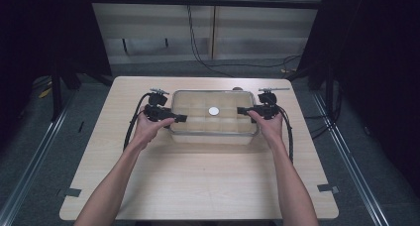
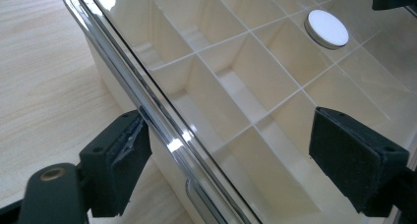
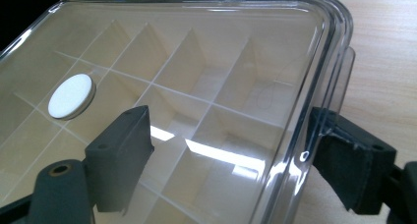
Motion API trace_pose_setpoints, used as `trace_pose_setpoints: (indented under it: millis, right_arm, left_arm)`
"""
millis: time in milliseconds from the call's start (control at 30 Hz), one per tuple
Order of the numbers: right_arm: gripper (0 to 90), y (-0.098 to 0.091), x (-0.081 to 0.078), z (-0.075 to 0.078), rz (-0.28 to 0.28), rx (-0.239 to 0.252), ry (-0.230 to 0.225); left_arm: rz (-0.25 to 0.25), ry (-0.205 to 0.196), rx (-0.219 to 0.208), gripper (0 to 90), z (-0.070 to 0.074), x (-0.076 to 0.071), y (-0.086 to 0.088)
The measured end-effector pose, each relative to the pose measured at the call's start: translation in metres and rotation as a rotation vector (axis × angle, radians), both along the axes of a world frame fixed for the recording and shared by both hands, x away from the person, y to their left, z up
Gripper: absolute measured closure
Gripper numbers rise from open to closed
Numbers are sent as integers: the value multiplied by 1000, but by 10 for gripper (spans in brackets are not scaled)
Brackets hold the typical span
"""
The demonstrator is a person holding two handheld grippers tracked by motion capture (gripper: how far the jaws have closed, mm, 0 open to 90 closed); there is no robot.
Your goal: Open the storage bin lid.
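Compartment box (image 1: 214, 118) with clear lid (image 2: 275, 86) sits at 12 o'clock of worktop (image 1: 198, 186) centre. Left gripper (image 1: 174, 118) at box's 9 o'clock end, right gripper (image 1: 243, 110) at 3 o'clock end. Both jaws wide, straddling lid rim, pads not pressing. Step: positioning to grasp lid. Next: close both evenly on rim, lift level.

One table (image 1: 198, 186). One compartment box (image 1: 214, 132), one clear lid (image 2: 162, 121). One white disc (image 1: 214, 111). Two grippers: left gripper (image 1: 179, 118), right gripper (image 1: 240, 110). Compartments: perhaps twelve, glare obscures some.
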State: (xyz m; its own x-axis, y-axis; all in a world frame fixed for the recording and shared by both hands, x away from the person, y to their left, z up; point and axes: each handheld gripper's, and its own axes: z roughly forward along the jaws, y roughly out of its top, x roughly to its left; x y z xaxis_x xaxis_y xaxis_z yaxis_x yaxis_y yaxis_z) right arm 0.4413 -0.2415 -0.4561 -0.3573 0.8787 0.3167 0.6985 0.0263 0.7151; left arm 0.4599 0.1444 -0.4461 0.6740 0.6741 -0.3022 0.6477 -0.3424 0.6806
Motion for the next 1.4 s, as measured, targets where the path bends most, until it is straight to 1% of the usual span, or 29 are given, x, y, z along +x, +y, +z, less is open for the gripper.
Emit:
trace_pose_setpoints:
  millis: [33, 67, 100, 133, 233, 300, 333, 400, 433, 533, 567, 633, 700, 733, 833, 900, 933, 967, 1000, 1033, 1067, 1100, 1133, 1167, 1200, 1233, 1267, 1367, 1400]
  right_arm:
    - [184, 1, 0, 0, -4, -3, -7]
    - [184, 1, -1, 1, -11, -2, -9]
    - [184, 1, -1, 1, -11, -2, -9]
    - [197, 1, -1, 1, -11, -2, -10]
    - [205, 0, -2, 1, -17, 2, -20]
    - [210, 0, -4, 2, -22, -1, -23]
    - [215, -1, -4, 2, -23, -4, -32]
    - [224, -1, -6, 4, -23, 1, -41]
    - [230, -1, -6, 5, -21, 0, -48]
    - [228, -2, -7, 7, -20, 6, -54]
    - [233, -2, -8, 7, -19, 9, -53]
    - [240, -1, -8, 7, -21, -2, -55]
    - [240, -2, -8, 7, -19, -2, -57]
    - [253, -2, -8, 7, -21, 1, -60]
    - [262, -4, -10, 7, -20, 18, -63]
    - [270, -4, -11, 8, -25, 21, -66]
    - [270, -5, -13, 9, -17, 24, -69]
    - [270, -5, -13, 9, -17, 24, -69]
    - [277, -5, -15, 11, -7, 26, -80]
    - [277, -5, -15, 11, -7, 26, -80]
    - [333, -7, -18, 13, -2, 46, -87]
    - [354, -8, -19, 14, 3, 83, -85]
    - [362, -10, -21, 14, -4, 125, -96]
    - [362, -10, -21, 14, -4, 125, -96]
    - [351, -7, -22, 16, -27, 130, -108]
    - [351, -7, -22, 16, -27, 130, -108]
    - [360, -5, -23, 17, -23, 107, -109]
    - [383, -6, -24, 19, -18, 112, -110]
    - [383, -6, -24, 19, -18, 112, -110]
  left_arm:
    - [6, 1, -8, 160, 0, 0, 0]
    - [11, -7, -12, 167, -1, -1, 1]
    - [11, -7, -12, 170, -1, -1, 1]
    - [24, -20, -19, 169, -3, -3, 0]
    - [28, -24, -35, 169, -4, -3, 2]
    - [28, -24, -35, 169, -4, -3, 2]
    - [33, -15, -44, 169, -4, -3, 2]
    - [32, -8, -44, 169, -3, -3, 2]
    - [38, -12, -38, 168, -3, -3, 1]
    - [41, -47, -14, 157, 0, -6, 0]
    - [41, -47, -14, 165, 0, -6, 0]
    - [36, -49, -9, 182, 3, -6, -1]
    - [33, -53, -8, 206, 3, -6, 0]
    - [42, -63, -24, 230, 3, -7, 3]
    - [41, -70, -31, 265, 3, -7, 5]
    - [38, -78, -34, 282, 3, -9, 6]
    - [40, -92, -40, 298, 4, -12, 7]
    - [40, -92, -40, 310, 4, -12, 7]
    - [43, -114, -48, 338, 6, -15, 9]
    - [43, -114, -48, 362, 6, -15, 9]
    - [40, -122, -62, 385, 8, -17, 12]
    - [39, -125, -74, 401, 9, -17, 14]
    - [39, -128, -76, 425, 11, -18, 15]
    - [39, -128, -76, 441, 11, -18, 15]
    - [40, -141, -69, 452, 13, -19, 16]
    - [40, -141, -69, 455, 13, -19, 16]
    - [40, -140, -65, 457, 14, -20, 16]
    - [35, -143, -90, 481, 13, -21, 21]
    - [35, -143, -90, 494, 13, -21, 21]
